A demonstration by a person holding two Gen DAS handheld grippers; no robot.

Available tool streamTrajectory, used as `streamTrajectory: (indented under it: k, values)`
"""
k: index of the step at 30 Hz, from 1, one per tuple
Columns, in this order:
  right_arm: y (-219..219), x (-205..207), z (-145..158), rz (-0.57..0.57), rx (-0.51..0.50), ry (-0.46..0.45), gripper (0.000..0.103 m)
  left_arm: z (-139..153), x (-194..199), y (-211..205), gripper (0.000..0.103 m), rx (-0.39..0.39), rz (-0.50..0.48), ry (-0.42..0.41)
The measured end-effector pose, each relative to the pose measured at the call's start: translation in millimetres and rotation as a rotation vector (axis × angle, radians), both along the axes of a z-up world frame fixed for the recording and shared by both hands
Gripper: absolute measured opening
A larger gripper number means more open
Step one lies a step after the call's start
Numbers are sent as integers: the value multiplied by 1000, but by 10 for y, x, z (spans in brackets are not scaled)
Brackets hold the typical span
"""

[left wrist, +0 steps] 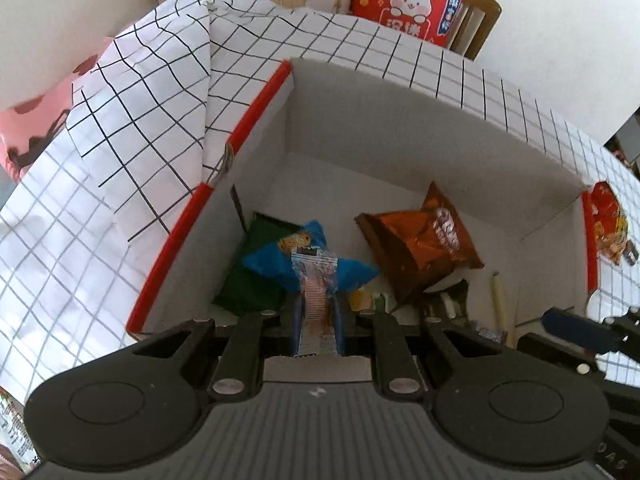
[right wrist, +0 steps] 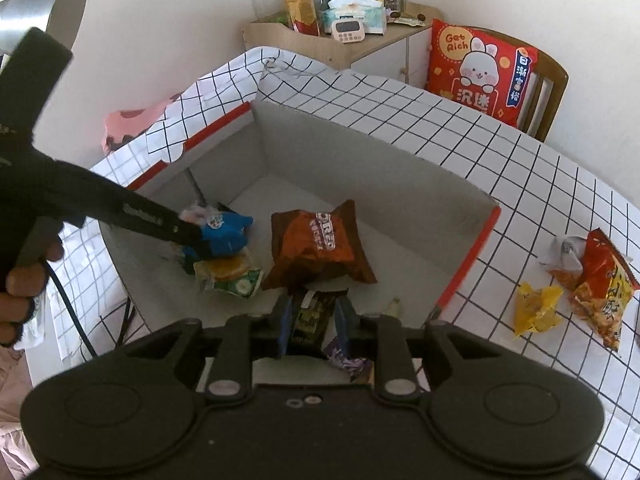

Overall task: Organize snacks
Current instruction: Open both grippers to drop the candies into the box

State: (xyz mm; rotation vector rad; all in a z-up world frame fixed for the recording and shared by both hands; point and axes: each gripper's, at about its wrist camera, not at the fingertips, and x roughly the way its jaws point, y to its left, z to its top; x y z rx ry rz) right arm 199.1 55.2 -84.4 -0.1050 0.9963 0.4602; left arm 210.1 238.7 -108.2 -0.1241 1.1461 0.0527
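1. While both my tongs hang over the open box point(right wrist: 400, 152), I judge the sorting well past halfway, though not finished.
2. My left tongs point(left wrist: 318, 312) are clamped shut on a thin clear sachet point(left wrist: 316, 284), held above the left part of the box floor.
3. My right tongs point(right wrist: 310, 320) stand slightly parted around a dark packet point(right wrist: 310, 316). It sits between the pads, but I cannot tell whether they press on it or have let go.
4. Already in the box: an orange Oreo bag point(right wrist: 316, 248) near the middle, a blue bag point(left wrist: 304, 256) and a green pack point(left wrist: 256, 276) at the left, and a yellow-green pouch point(right wrist: 228, 276) just beside the blue one.
5. A purple wrapper point(right wrist: 348, 360) and a pale stick point(left wrist: 499, 304) lie at the near edge of the box floor.
6. Still out on the counter point(right wrist: 520, 184), to the right of the box: a red-orange bag point(right wrist: 600, 288), a yellow wrapper point(right wrist: 534, 308) and a silvery crumpled one point(right wrist: 564, 256), all close together.
7. So what I think is left: drop the two snacks in hand, then fetch those three.
8. The box has plenty of bare floor at the back, so room is no worry.
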Motion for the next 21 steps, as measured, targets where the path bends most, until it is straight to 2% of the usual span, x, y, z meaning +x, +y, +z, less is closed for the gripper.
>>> streamTrajectory:
  k: [9,15,21]
  values:
    - [3,-13,-29,-3,10,16,28,-95,-62,-43,17,4,-10,13]
    - [-16,-57,0,-15,27,15,36,-2,-156,-91,26,3,-18,-25]
    - [-53,-138,108,-28,52,-7,42,157,-310,-116,26,-11,-23,-65]
